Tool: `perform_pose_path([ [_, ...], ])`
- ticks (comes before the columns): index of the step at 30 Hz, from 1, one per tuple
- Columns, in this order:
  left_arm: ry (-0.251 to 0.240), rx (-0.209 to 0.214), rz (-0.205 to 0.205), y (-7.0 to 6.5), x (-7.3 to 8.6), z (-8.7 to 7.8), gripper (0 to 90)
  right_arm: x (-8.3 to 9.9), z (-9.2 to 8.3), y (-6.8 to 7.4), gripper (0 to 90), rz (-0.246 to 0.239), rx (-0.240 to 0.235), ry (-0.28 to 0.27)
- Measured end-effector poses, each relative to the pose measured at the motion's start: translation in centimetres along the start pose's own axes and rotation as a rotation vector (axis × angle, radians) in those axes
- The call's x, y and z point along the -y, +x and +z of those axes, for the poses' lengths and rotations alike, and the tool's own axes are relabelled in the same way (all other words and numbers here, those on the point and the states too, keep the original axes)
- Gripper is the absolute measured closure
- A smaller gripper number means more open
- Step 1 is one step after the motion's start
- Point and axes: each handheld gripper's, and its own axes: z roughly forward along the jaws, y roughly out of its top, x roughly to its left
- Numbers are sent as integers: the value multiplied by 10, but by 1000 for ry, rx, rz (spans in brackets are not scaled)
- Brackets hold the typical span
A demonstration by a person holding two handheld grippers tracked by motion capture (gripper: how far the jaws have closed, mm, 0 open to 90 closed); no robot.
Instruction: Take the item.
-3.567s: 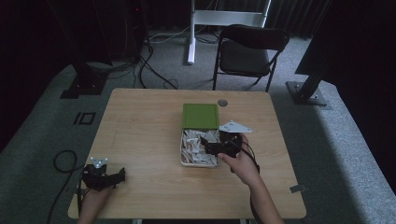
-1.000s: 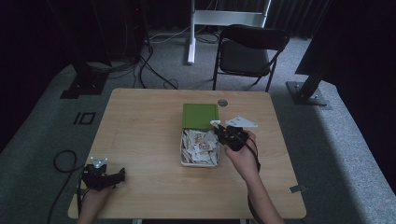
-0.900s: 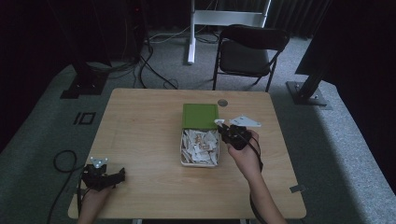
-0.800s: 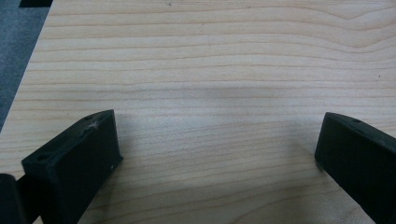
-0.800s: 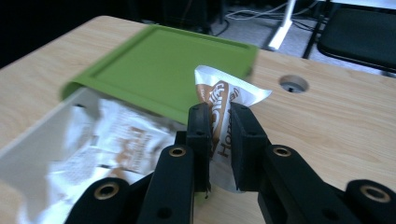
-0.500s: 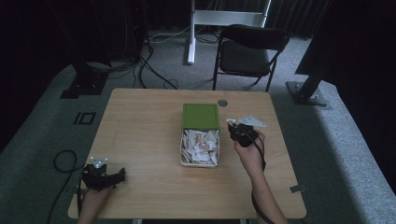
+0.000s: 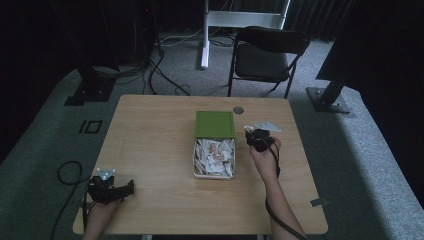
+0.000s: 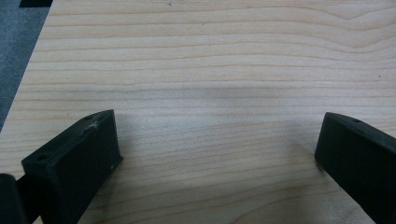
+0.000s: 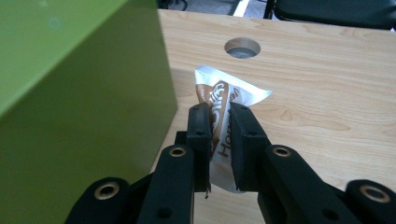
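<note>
The wooden table (image 7: 150, 150) is pale, smooth and grained, with a round cable hole (image 7: 238, 109) near its far edge. At its middle sits a box (image 7: 213, 172) of white sachets with its green lid (image 7: 215, 124) standing open at the far end, flat and stiff-looking. The right gripper (image 7: 248, 132), just right of the lid, is closed on one sachet (image 9: 219, 121): a thin white and brown printed packet, pinched across its middle, its free end crumpled. It looks light, soft and probably slick, so a hold on the flat middle suits it better than an edge. The left gripper (image 7: 131, 186) rests at the table's near left corner, jaws wide and empty.
</note>
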Motion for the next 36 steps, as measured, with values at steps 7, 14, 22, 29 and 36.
perform_pose_path([
  [7, 0, 0, 0, 0, 0, 0, 7, 10, 23, -5, 794, 30, 19, 30],
  [14, 0, 0, 0, 0, 0, 0, 7, 11, 36, -8, 794, 31, 48, 39],
  [22, 0, 0, 0, 0, 0, 0, 7, 13, 53, -11, 794, 31, 75, 69],
  [29, 0, 0, 0, 0, 0, 0, 7, 17, 62, -12, 789, 46, 84, 96],
  [36, 0, 0, 0, 0, 0, 0, 7, 19, 65, -14, 759, 44, 82, 128],
])
